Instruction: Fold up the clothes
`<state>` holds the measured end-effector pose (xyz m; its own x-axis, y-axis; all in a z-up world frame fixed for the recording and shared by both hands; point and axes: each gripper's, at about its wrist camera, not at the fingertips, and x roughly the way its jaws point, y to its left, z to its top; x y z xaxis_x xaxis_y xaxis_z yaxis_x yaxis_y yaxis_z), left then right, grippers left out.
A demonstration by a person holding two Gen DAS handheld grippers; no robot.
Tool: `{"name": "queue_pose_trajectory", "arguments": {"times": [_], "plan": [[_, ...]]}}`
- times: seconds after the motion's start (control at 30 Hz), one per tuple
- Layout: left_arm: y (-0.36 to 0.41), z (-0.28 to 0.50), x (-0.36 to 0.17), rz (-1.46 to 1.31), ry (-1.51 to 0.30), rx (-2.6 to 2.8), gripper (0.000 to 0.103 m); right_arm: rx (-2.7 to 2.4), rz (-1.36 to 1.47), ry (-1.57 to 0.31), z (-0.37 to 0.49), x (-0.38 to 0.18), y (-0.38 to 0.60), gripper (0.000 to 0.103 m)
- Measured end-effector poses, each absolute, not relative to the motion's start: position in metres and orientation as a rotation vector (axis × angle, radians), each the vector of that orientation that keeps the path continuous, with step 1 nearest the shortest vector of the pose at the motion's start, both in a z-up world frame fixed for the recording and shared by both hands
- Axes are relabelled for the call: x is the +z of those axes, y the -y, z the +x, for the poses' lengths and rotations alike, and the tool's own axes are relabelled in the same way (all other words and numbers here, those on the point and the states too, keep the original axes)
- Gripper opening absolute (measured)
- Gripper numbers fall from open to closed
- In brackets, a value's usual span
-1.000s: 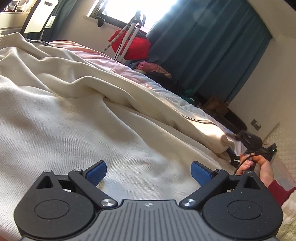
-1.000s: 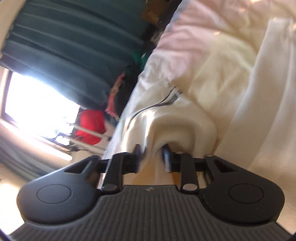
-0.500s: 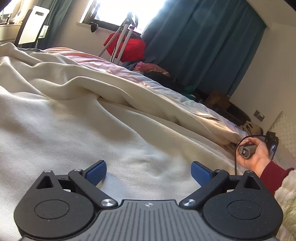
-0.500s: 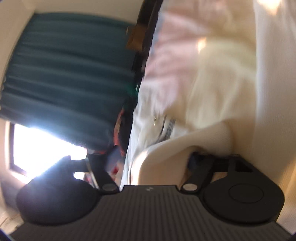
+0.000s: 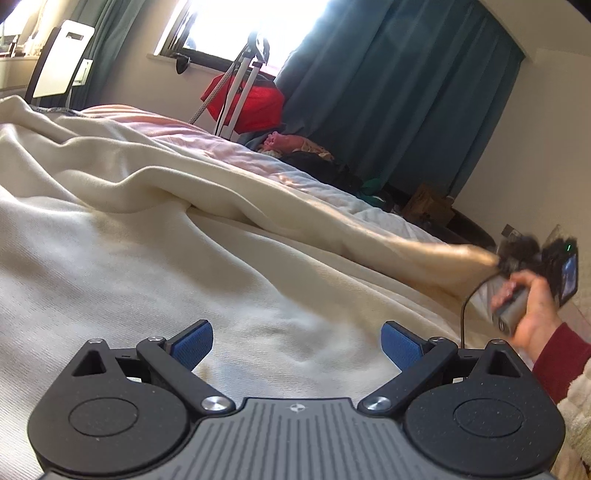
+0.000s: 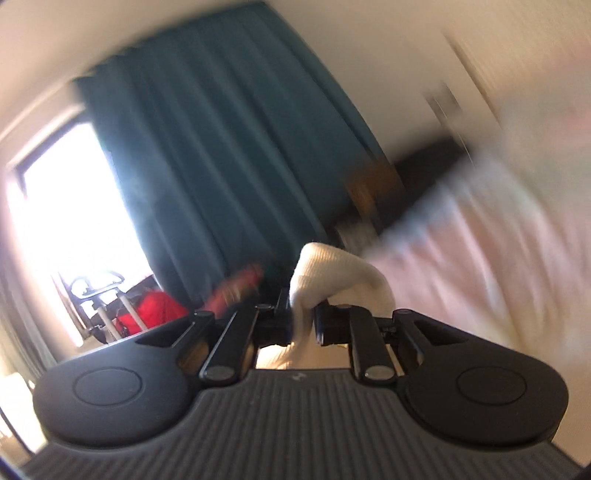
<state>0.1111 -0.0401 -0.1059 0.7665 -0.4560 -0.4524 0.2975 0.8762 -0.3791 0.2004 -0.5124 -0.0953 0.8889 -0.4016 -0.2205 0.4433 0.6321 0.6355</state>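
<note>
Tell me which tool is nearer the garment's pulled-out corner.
Right. The right tool is shut on that corner of the cream garment, lifting it off the bed. The left tool hangs open over the garment's middle, well away.

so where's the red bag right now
In the left wrist view the red bag sits upper centre, under the window, behind the bed and left of the teal curtain.

Left wrist view: sharp overall, daylight from window (image 5: 255, 26), blown out to white w/ glare. Cream garment (image 5: 155, 236) evenly lit, soft shadows in folds, warm sunlit patch toward right. Motion blur on right gripper (image 5: 517, 258) at frame edge. Fisheye bending at borders, curtain (image 5: 399, 96) lines curved.

Right wrist view: heavy motion smear, esp. right half; bedding reduced to pink-white streaks. Window (image 6: 70, 206) overexposed. Gripper body and pinched cloth reasonably crisp. Corners vignetted dark.
</note>
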Motion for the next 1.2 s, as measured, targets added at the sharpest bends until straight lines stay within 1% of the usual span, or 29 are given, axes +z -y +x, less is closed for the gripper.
{"name": "queue_pose_trajectory", "arguments": {"times": [0.07, 0.17, 0.3, 0.4, 0.5, 0.6, 0.7, 0.8, 0.9, 1.07, 1.13, 1.2], "plan": [[0.041, 0.111, -0.104, -0.286, -0.556, -0.414, 0.099, -0.522, 0.812, -0.189, 0.189, -0.123, 0.524, 0.015], [0.043, 0.110, -0.103, -0.278, -0.551, -0.411, 0.099, -0.514, 0.844, -0.284, 0.170, -0.149, 0.531, 0.015], [0.043, 0.108, -0.100, -0.262, -0.542, -0.401, 0.099, -0.499, 1.049, -0.270, 0.155, -0.162, 0.541, 0.015], [0.042, 0.107, -0.097, -0.267, -0.541, -0.397, 0.099, -0.542, 1.033, -0.292, 0.168, -0.158, 0.536, 0.014], [0.038, 0.104, -0.091, -0.261, -0.514, -0.395, 0.099, -0.608, 0.951, -0.392, 0.206, -0.144, 0.553, 0.010], [0.032, 0.100, -0.083, -0.289, -0.467, -0.414, 0.101, -0.616, 0.858, -0.380, 0.233, -0.104, 0.566, 0.009], [0.030, 0.100, -0.079, -0.305, -0.448, -0.421, 0.102, -0.563, 0.739, -0.249, 0.247, -0.050, 0.565, 0.008], [0.028, 0.099, -0.077, -0.311, -0.446, -0.417, 0.102, -0.551, 0.681, -0.117, 0.236, -0.033, 0.570, 0.008], [0.027, 0.097, -0.075, -0.308, -0.452, -0.427, 0.102, -0.615, 0.629, -0.133, 0.214, -0.058, 0.585, 0.008], [0.028, 0.095, -0.073, -0.282, -0.456, -0.429, 0.102, -0.705, 0.635, -0.324, 0.186, -0.140, 0.608, 0.009], [0.028, 0.096, -0.071, -0.271, -0.456, -0.428, 0.102, -0.705, 0.635, -0.349, 0.176, -0.161, 0.608, 0.010], [0.028, 0.097, -0.070, -0.258, -0.455, -0.423, 0.102, -0.705, 0.630, -0.348, 0.171, -0.169, 0.605, 0.011]]}}
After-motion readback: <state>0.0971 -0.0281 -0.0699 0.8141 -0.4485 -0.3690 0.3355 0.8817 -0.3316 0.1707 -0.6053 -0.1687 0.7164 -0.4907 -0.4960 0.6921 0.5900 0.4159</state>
